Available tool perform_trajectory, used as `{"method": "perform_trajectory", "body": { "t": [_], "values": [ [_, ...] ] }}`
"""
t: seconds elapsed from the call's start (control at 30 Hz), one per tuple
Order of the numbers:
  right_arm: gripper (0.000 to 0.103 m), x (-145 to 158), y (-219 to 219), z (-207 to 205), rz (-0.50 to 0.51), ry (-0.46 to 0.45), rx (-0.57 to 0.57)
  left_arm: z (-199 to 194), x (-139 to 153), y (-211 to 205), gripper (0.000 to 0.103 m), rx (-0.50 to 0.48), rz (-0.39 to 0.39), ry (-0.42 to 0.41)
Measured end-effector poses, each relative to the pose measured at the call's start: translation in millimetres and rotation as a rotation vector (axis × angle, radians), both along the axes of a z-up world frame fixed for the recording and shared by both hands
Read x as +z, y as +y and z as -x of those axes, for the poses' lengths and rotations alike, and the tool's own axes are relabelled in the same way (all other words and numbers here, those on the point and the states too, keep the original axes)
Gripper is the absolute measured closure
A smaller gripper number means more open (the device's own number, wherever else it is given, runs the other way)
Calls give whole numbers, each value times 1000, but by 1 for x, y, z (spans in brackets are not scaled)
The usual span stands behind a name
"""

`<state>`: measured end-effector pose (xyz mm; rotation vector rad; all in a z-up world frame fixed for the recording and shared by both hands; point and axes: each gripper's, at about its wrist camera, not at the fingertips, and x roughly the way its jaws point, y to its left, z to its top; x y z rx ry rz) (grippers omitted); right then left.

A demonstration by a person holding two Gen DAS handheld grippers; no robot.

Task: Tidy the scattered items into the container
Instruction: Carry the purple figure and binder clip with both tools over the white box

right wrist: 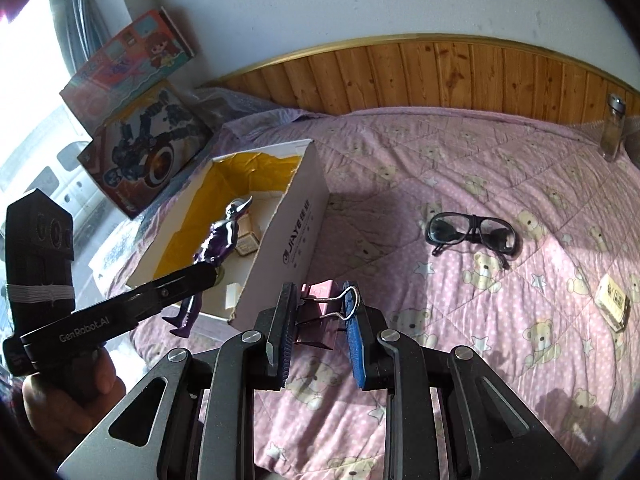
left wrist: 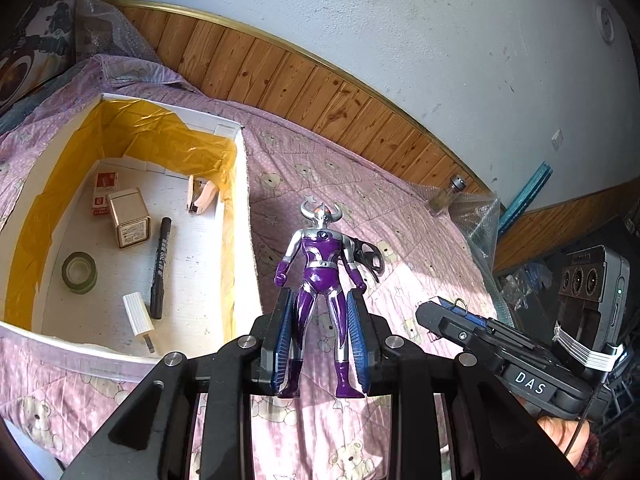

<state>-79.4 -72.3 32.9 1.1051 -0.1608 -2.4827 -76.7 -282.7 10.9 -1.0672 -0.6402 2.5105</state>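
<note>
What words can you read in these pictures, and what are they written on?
"DAS": on the right tool's black body.
"GenRobot.AI": on the left tool's black arm.
"JIAYE": on the white box's outer side; the characters beside it are too blurred to read.
Black marker: white print, too small to read.
Gold tin label, small red boxes, toy boxes: unreadable.

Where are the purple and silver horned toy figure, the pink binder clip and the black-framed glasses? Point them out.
purple and silver horned toy figure (left wrist: 320, 268), left wrist view, on its purple torso.
pink binder clip (right wrist: 320, 298), right wrist view, on its pink body.
black-framed glasses (right wrist: 472, 232), right wrist view, on the bridge.
</note>
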Motion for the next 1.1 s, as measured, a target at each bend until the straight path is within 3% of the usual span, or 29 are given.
{"method": "perform_trajectory", "body": {
  "t": [0.8,1.1],
  "values": [
    [79,37,-109,40,-41,49,193,7,12,-108,75,165,-30,2],
    [79,53,-130,78,-66,60,241,31,0,-111,75,163,-72,-76]
  ]
}}
